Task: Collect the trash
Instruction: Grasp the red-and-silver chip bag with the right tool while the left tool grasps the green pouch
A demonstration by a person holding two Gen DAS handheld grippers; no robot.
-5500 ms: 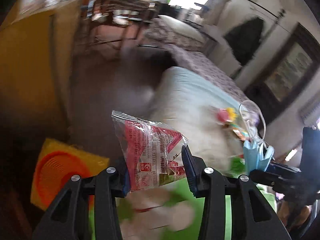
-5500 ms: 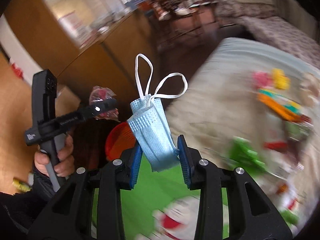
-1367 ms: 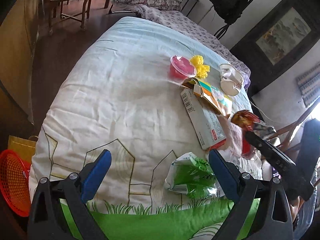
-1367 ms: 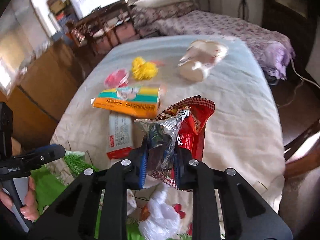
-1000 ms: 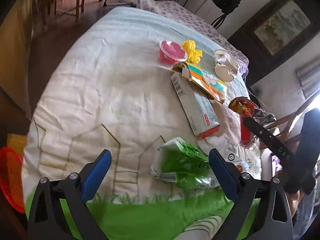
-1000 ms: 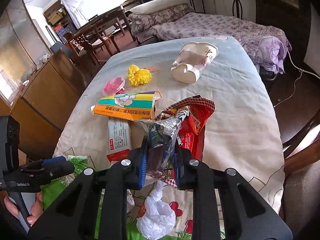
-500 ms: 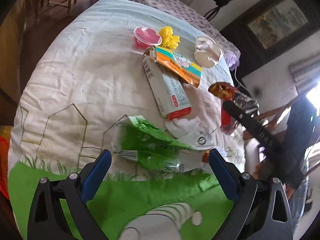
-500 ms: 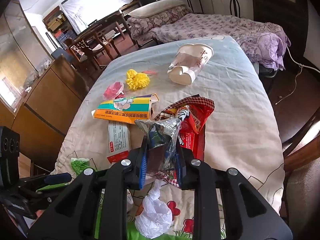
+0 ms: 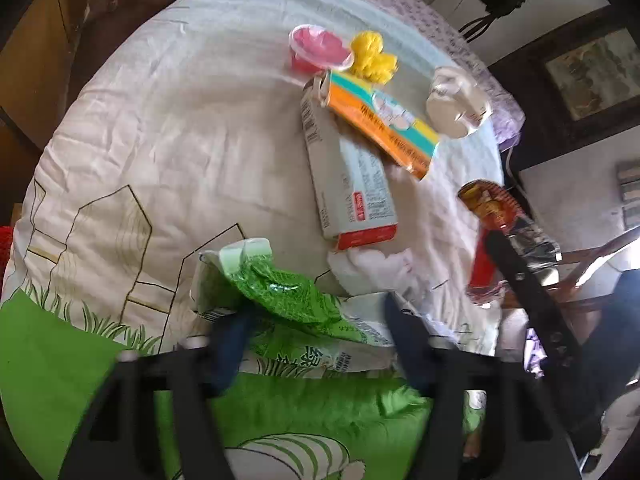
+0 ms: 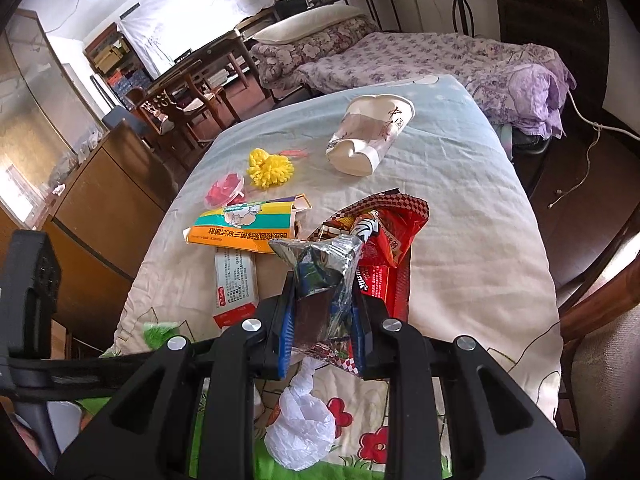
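Two grippers and assorted litter on a cloth-covered tabletop, listed left to right.

- Left gripper: jaws closing around a green-and-white packet that lies between them at the near edge; pad contact blurred, cannot tell.
- Pink cup and yellow pom-pom: far side, touching.
- White carton with a red end: flat, mid-table, partly under an orange, green and yellow box.
- Crumpled white tissue: just beyond the carton's red end.
- Crushed paper cup: on its side, far right.
- Right gripper: clamped on a red snack wrapper with foil lining, raised above the cloth.
- White plastic wad: below the right gripper.
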